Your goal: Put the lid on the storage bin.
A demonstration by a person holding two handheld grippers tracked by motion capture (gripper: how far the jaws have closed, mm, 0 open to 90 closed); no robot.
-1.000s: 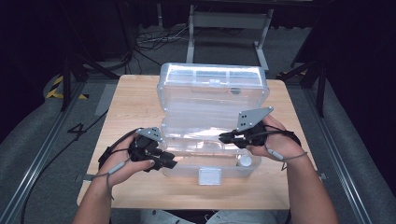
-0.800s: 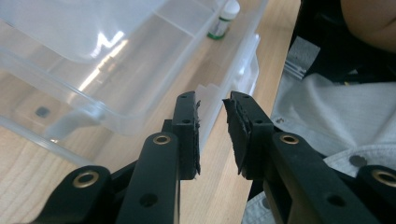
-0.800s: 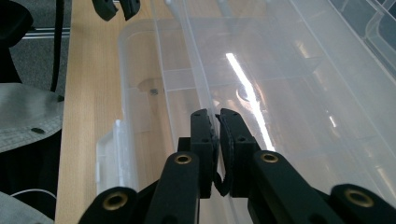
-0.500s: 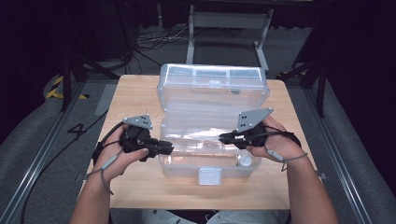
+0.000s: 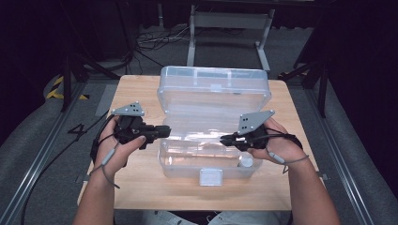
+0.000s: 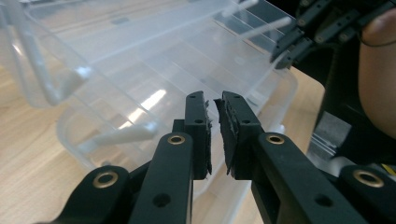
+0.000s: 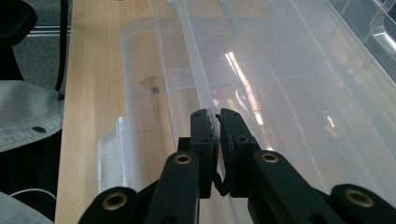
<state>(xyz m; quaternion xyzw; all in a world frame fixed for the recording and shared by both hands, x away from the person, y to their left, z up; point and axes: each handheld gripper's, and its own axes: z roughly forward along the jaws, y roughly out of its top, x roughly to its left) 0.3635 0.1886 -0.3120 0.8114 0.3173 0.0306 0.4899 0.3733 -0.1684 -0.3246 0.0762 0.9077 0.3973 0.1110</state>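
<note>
A clear plastic box (image 5: 170, 164) stands on the wooden table (image 5: 141, 187) with its lid (image 5: 216, 89) swung open to the far side. My right gripper (image 5: 224, 139) reaches over the box from the right, shut on the thin edge of a clear inner tray (image 7: 187, 51); the right gripper view shows that edge running between its jaws (image 7: 216, 114). At the box's left rim my left gripper (image 5: 166, 131) points level towards the inside. Its jaws have just been closing and stand a narrow gap apart (image 6: 213, 100), with nothing between the pads.
A white latch (image 5: 210, 177) sits on the box's front wall, and a small white round piece (image 5: 245, 162) lies in its front right corner. Bare table lies left, right and in front of the box. Cables and metal frames are on the floor beyond.
My left gripper has risen from the box's front left corner to its left rim and levelled out, its jaws narrowing. The right gripper and the box have not moved.
</note>
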